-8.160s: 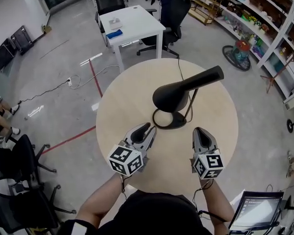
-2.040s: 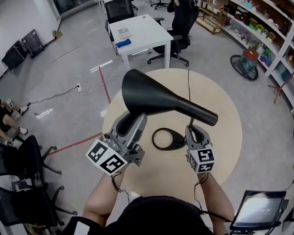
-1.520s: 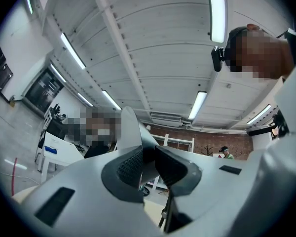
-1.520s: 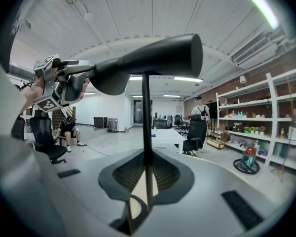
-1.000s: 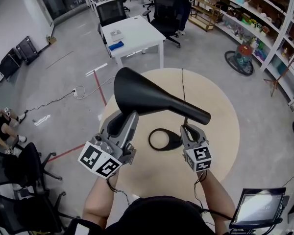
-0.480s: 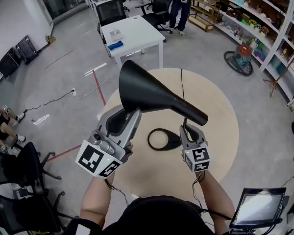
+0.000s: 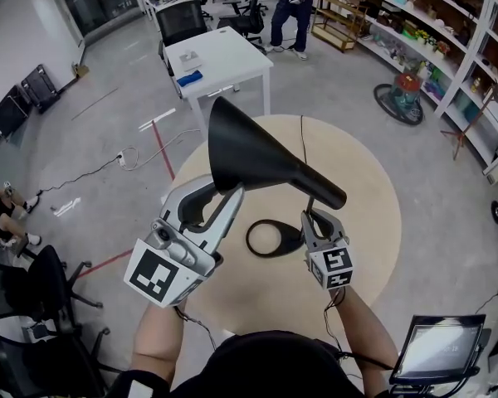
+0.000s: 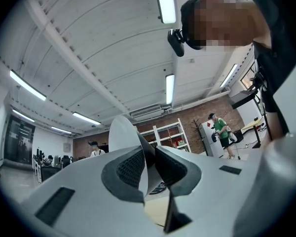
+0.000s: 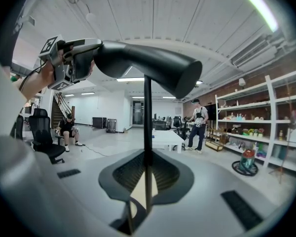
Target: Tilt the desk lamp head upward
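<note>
Lamp head (image 7: 261, 160) is a black cone tipped up. Its wide mouth sits at the left hand-held gripper (image 7: 220, 196) and its narrow end just above the right hand-held gripper (image 7: 315, 218).

The left one is clamped on the thin rim of the mouth. In its own view the left hand-held gripper (image 8: 148, 168) has both pads pinching that edge, with the pale inside of the lamp head (image 8: 122, 135) rising just past them. I can't see anything inside the cone.

The right hand-held gripper (image 9: 145, 174) is closed on the skinny upright stem (image 9: 147, 115), well below the lamp head (image 9: 148, 63) that crosses above it. The ring-shaped base (image 7: 270, 239) lies flat on the round wooden worktop (image 7: 361, 214), between the two grippers and closer to the right one.

For containers, the only real ones are the shelves (image 7: 423, 31) beyond the right hand-held gripper. They're loaded with small colourful stuff, too tiny to make out. Past the lamp, a white desk (image 7: 220, 52) has a blue thing (image 7: 189, 78) on it.
</note>
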### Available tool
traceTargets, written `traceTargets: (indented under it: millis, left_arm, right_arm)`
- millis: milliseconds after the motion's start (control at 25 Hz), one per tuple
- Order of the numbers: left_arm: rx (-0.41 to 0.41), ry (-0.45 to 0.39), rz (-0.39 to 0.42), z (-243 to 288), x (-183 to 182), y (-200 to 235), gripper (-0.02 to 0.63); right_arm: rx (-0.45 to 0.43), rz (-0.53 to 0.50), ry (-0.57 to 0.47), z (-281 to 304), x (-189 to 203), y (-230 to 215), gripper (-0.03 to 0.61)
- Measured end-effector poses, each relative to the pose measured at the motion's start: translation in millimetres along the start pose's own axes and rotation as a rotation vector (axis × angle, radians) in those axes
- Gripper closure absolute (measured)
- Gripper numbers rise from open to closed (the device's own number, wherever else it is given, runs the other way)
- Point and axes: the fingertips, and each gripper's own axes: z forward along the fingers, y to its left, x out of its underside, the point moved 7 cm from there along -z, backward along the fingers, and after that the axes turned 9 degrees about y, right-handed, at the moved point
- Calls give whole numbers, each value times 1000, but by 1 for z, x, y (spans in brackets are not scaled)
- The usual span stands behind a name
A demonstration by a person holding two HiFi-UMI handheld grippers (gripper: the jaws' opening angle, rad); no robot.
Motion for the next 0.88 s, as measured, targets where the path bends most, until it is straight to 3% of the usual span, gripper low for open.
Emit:
traceTargets:
  millis: [640, 880]
  left_arm:
    - [70, 18, 71, 6, -18, -6, 551]
    - [73, 8, 59, 5, -19, -9, 552]
  right_arm:
    - [0, -9, -9, -1, 1, 1, 538]
    - [-2, -10, -13, -2, 2, 2, 538]
